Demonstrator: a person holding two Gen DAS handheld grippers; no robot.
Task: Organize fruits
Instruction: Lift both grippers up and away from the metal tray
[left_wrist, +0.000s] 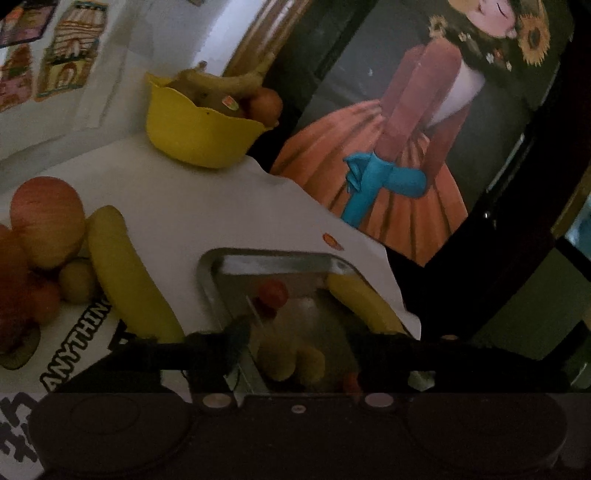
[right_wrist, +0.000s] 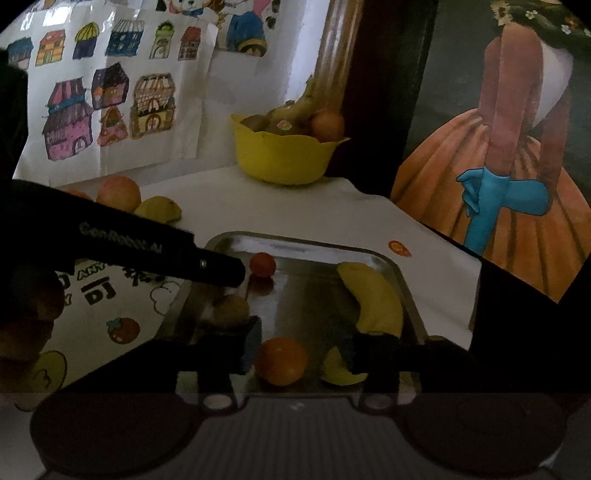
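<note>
We've got both grippers over the near edge of the shiny rectangular metal tray (right_wrist: 373, 254): right gripper (right_wrist: 301, 350) jaws part-open astride a round orange (right_wrist: 282, 360), pads clear of it, a yellow banana (right_wrist: 376, 299) just right. Left gripper (left_wrist: 291, 350) jaws also part-open, gripping nothing; yellowish fruit lies between them, too dark to identify. Small red tomato (right_wrist: 262, 264) sits at the tray's far side, yellow plastic fruit bowl (right_wrist: 280, 158) far behind, loose apple (left_wrist: 46, 221) and long banana (left_wrist: 129, 280) on the white cloth (left_wrist: 192, 206) left.

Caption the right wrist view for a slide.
Right gripper open over an orange in a steel tray of fruit.
</note>
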